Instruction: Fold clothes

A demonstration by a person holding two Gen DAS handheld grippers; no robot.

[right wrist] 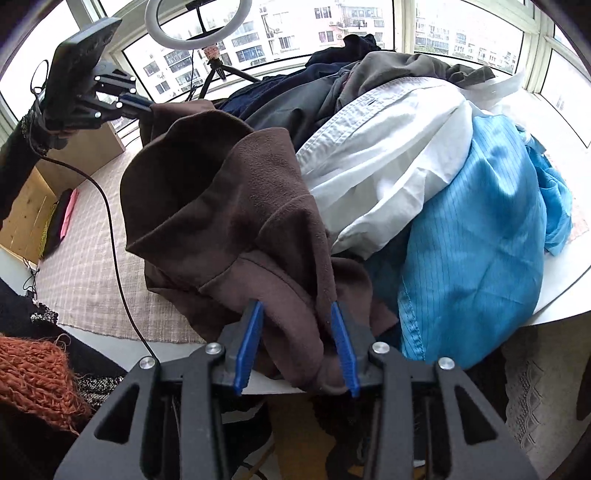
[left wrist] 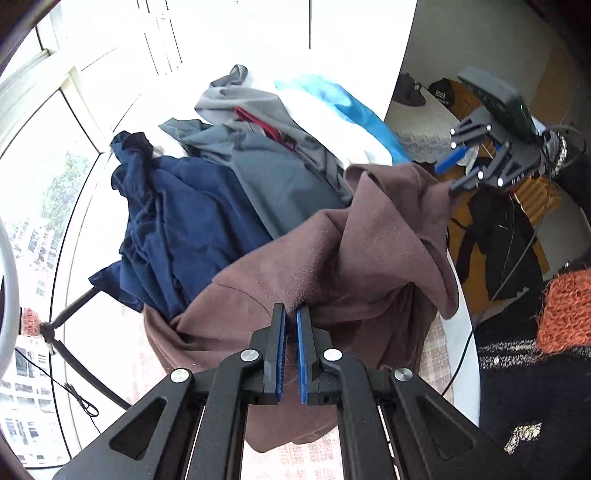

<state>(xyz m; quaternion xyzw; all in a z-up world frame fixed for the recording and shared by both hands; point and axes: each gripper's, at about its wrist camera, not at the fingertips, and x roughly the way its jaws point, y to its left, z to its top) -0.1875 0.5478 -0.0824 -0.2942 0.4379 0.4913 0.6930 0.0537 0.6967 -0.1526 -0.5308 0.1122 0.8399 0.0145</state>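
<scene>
A brown fleece garment [left wrist: 354, 254] hangs stretched between my two grippers in front of a pile of clothes. My left gripper [left wrist: 291, 314] is shut on its edge, blue pads nearly together. It also shows in the right wrist view [right wrist: 142, 107] at the upper left, pinching a corner of the brown garment [right wrist: 229, 206]. My right gripper [right wrist: 297, 314] has its jaws apart, with a fold of brown fleece lying between them. In the left wrist view the right gripper [left wrist: 452, 173] sits at the garment's far corner.
The pile holds a navy garment [left wrist: 177, 229], a grey one [left wrist: 273, 170], a white shirt [right wrist: 391, 155] and a bright blue one [right wrist: 476, 236]. It lies on a white round table [right wrist: 561, 284] with a checked cloth [right wrist: 88, 258]. A ring light [right wrist: 197, 22] stands by the window.
</scene>
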